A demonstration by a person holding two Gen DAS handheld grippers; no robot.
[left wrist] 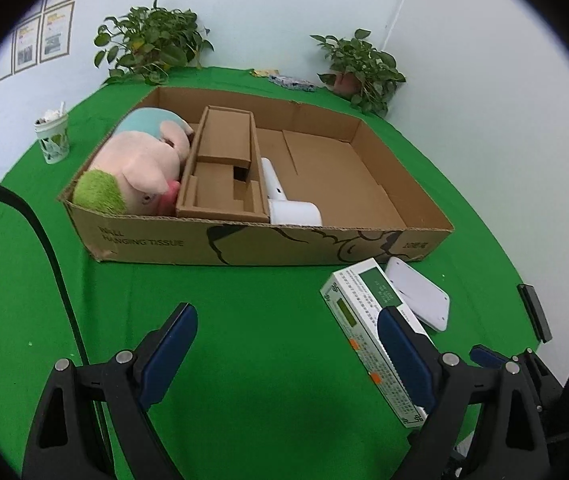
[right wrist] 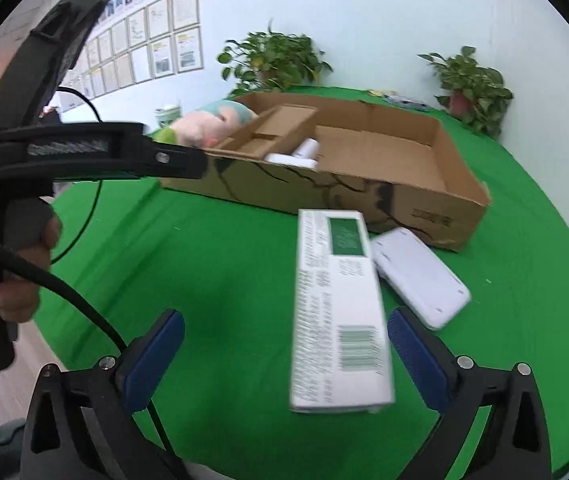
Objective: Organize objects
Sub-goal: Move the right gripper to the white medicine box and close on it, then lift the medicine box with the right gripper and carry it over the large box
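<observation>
The left gripper [left wrist: 288,344] stands wide open over the green table cloth [left wrist: 244,320], holding nothing, its blue pads [left wrist: 172,348] well apart. The right gripper [right wrist: 286,354] is also spread wide and empty; the white-and-green carton [right wrist: 336,312] lies flat on the cloth in the gap between its fingers, nearer the right-hand pad [right wrist: 416,356], though whether it touches is unclear. In the left wrist view the same carton [left wrist: 364,320] lies partly behind the left gripper's right-hand finger. Just beside the carton, touching its far end, lies a flat white device [right wrist: 420,276]. Beyond both stands the open cardboard box [left wrist: 364,240], its front wall close to them. Inside, at its left end, lies a pink plush pig [left wrist: 140,168], then a brown cardboard insert [left wrist: 224,168], then a white object [left wrist: 284,200] against the front wall. Two potted plants [left wrist: 152,40] stand behind the box, and a paper cup [left wrist: 52,136] to its left.
</observation>
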